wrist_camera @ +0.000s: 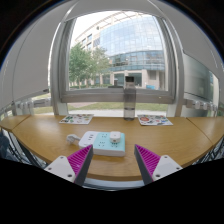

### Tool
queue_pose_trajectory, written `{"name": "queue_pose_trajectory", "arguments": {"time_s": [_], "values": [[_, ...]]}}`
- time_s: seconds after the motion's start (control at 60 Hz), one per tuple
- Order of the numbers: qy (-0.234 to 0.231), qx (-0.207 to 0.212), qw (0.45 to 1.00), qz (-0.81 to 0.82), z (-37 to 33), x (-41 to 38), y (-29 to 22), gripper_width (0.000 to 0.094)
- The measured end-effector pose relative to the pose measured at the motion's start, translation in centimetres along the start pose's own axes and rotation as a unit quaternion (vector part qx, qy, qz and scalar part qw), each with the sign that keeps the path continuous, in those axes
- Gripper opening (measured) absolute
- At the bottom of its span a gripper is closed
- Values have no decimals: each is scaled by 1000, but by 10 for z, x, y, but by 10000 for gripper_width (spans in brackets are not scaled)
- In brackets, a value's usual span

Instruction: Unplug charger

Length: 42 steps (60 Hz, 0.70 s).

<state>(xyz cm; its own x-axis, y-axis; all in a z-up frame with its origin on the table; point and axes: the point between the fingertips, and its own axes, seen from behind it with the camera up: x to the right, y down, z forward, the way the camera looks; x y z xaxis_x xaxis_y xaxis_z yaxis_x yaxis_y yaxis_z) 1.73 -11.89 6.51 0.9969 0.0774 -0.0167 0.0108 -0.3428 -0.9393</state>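
Note:
A pale mint-green power strip (102, 143) lies on the wooden table (170, 140), just ahead of my left finger. A small white charger (115, 138) is plugged into its right part. My gripper (113, 160) is open and empty, a little short of the strip and to its right. Its magenta pads (81, 159) stand wide apart, with bare table between them. No cable is clearly visible.
Two small printed mats or booklets lie farther back, one on the left (76, 119) and one on the right (154, 120). A grey upright post (128, 103) stands at the table's far edge before a big window. Chairs (24, 108) show at the left.

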Motion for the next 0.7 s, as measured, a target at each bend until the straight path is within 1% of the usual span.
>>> {"name": "queue_pose_trajectory", "arguments": {"time_s": [0.133,0.233,0.35,0.383,0.417,0.467,0.533,0.6,0.7], "values": [[40,-2,999,9,59,-4,-20,787],[67,-9,998,9,93,1,-24,691],[94,-37,995,19,114,10,-7,570],[95,-48,994,22,116,8,0,527],[92,-36,995,29,118,7,-4,445],[93,-35,995,29,116,5,-2,358],[117,-35,992,17,115,12,-2,244],[121,-41,992,23,116,12,-1,229],[117,-52,991,38,117,11,-1,180]]}}
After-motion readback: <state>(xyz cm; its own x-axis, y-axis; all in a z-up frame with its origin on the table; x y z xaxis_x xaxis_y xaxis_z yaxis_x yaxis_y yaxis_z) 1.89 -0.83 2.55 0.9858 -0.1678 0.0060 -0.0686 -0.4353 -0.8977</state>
